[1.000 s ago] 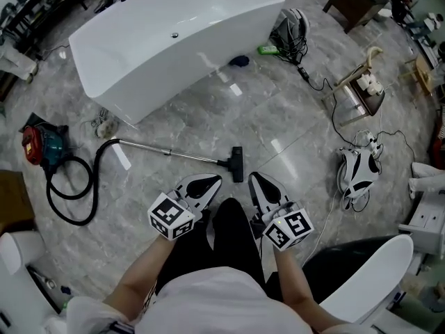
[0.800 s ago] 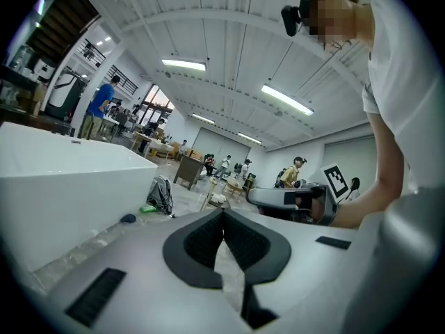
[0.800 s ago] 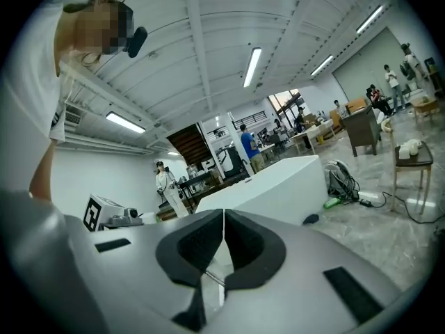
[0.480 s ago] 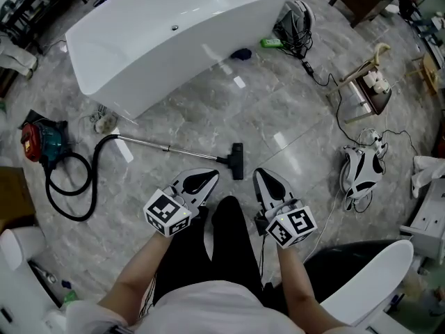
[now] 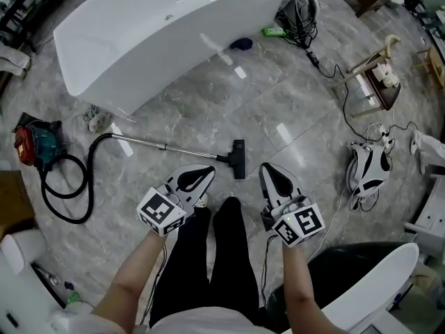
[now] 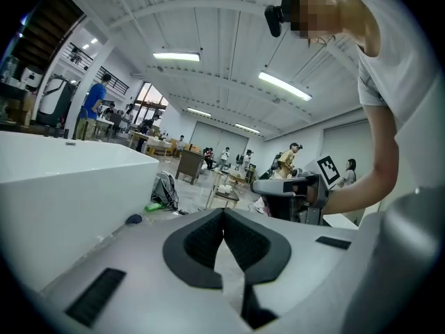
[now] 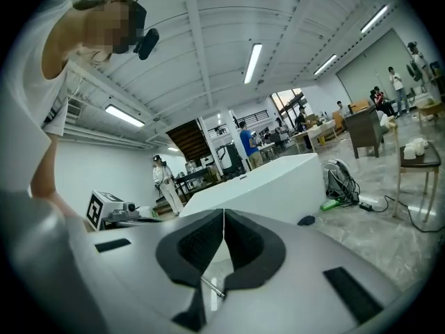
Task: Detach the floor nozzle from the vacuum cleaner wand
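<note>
1. The vacuum cleaner's floor nozzle (image 5: 238,158) lies on the grey marble floor (image 5: 292,103), near the middle of the visible stretch and just ahead of the person's feet. It is joined to the metal wand (image 5: 163,145), with no gap showing at the joint.
2. The wand runs left from the nozzle to a black hose (image 5: 66,186), which loops round to the red-and-teal vacuum body (image 5: 35,148) at the floor's left edge, in front of a white bathtub (image 5: 167,26).
3. The left hand-held gripper (image 5: 201,176) hangs over the floor just short of the nozzle, touching nothing. Its own view shows the jaws pressed together with nothing between them.
4. The right hand-held gripper (image 5: 270,172) sits to the nozzle's right, also clear of it, its jaws likewise closed and empty.
5. By this evidence the detachment has not begun: neither nozzle nor wand is held. Reaching down, gripping both parts and pulling them apart all remain to be done.
</note>
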The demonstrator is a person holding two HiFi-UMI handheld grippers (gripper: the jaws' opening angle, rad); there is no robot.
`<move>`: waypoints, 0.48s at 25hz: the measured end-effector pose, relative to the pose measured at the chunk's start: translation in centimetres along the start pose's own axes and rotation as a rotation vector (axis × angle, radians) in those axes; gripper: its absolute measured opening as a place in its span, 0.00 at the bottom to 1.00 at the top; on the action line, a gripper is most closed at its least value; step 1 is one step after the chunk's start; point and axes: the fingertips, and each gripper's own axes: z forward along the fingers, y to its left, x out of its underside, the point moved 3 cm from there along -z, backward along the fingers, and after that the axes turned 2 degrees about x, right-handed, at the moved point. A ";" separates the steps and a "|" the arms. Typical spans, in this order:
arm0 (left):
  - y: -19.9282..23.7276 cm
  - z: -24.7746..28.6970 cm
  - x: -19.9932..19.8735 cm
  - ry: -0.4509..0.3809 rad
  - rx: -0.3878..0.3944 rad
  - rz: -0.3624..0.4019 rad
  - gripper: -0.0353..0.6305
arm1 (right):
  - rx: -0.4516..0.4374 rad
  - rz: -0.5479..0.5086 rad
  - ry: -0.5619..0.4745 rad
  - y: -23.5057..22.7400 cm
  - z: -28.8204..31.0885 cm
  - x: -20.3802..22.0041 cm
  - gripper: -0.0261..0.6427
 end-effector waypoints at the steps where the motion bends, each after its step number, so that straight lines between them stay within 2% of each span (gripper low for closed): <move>1: 0.4 0.4 0.6 0.000 0.003 0.003 0.07 | 0.007 -0.007 0.001 -0.4 0.3 0.7 0.06; 12: 4.6 3.7 8.7 0.025 0.021 0.017 0.07 | 0.021 -0.005 -0.027 -4.8 3.8 7.5 0.06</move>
